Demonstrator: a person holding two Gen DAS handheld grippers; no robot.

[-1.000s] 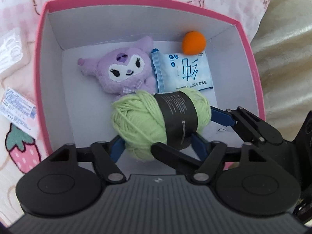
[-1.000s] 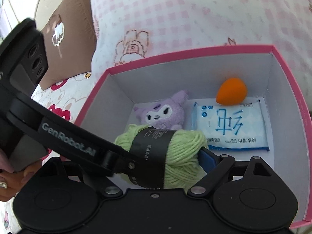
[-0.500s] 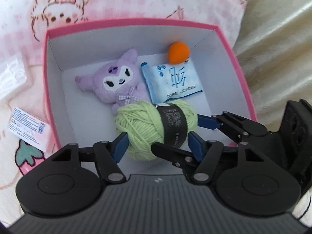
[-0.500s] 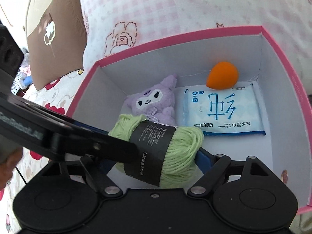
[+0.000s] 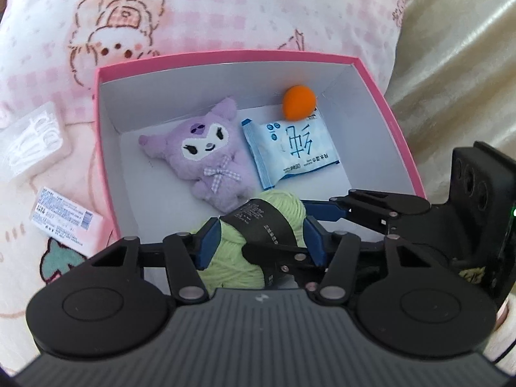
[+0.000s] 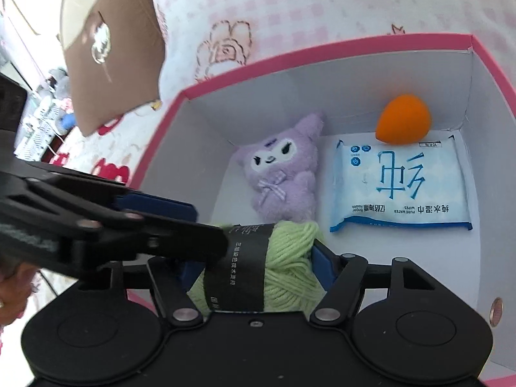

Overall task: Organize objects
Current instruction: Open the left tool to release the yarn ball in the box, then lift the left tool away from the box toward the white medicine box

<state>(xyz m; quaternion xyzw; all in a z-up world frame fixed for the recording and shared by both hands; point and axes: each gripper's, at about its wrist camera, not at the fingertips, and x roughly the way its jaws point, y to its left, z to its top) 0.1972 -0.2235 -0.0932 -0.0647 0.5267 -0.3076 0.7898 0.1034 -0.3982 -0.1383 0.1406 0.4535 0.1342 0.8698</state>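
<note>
A green yarn ball (image 5: 232,267) with a black label hangs low over the near part of a pink box (image 5: 225,56) with white walls. My left gripper (image 5: 261,240) has its blue pads against the yarn's two sides, jaws closing. My right gripper (image 6: 254,269) holds the same yarn ball (image 6: 290,258) from the other side, its jaws closing too. Each gripper crosses the other's view: the right gripper (image 5: 283,229) and the left gripper (image 6: 206,227). On the box floor lie a purple plush (image 5: 206,151), a blue wipes pack (image 5: 290,148) and an orange sponge (image 5: 299,101).
Left of the box, on the pink bedspread, lie a clear plastic case (image 5: 35,138) and a small labelled packet (image 5: 64,219). Beige fabric (image 5: 451,64) rises on the right. A brown cushion (image 6: 109,42) stands beyond the box's far left corner.
Both pairs of jaws have narrowed onto the yarn. The left gripper has risen and drawn back, so the box looks smaller. The yarn has turned and come closer to both cameras.
</note>
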